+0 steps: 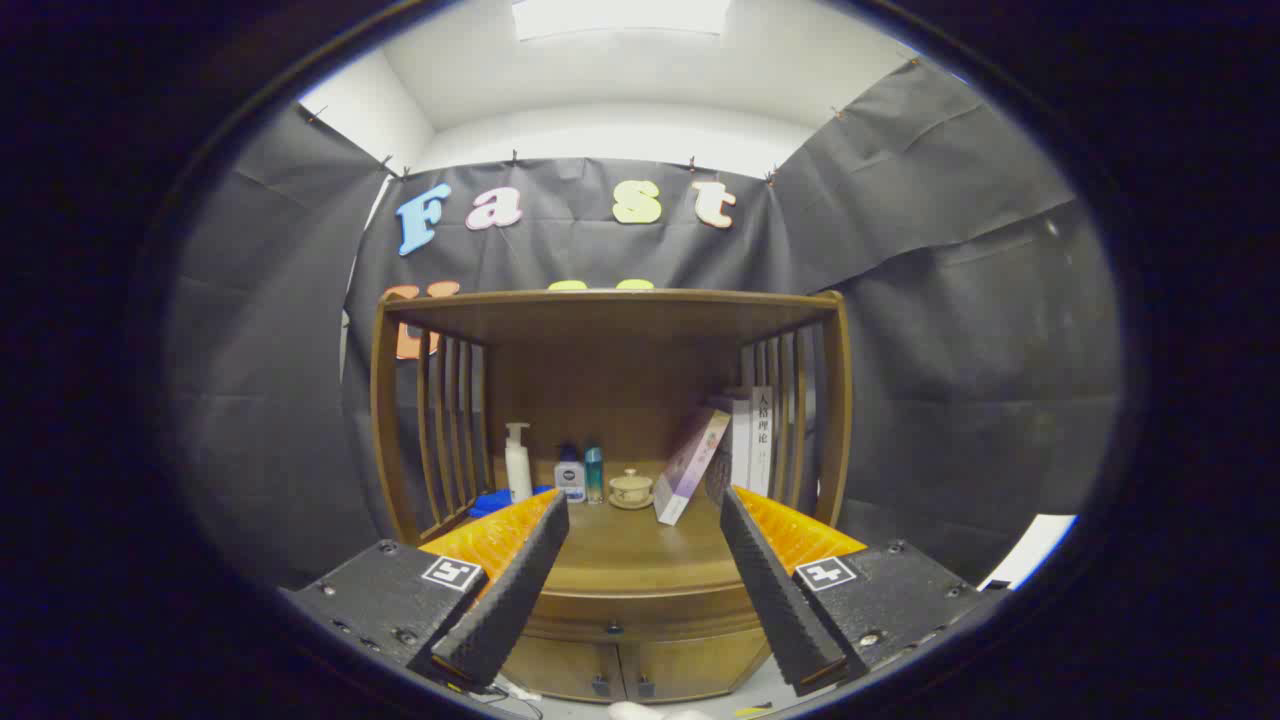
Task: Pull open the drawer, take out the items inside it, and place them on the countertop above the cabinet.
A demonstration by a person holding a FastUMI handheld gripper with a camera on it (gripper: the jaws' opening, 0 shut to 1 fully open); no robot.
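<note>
With tongs (644,505) apart, book (761,440) spine lettered.

A wooden cabinet (610,460) stands against the far wall, with slatted sides and a flat roof over an open shelf. Its countertop (625,550) is a bare brown board with a curved near edge, lying between and beyond the spread fingers of the gripper (644,530). Just under that edge sits the drawer (640,617), a shallow curved front with a small dark knob (613,629) at its middle, pushed fully in. Its contents are hidden
</note>
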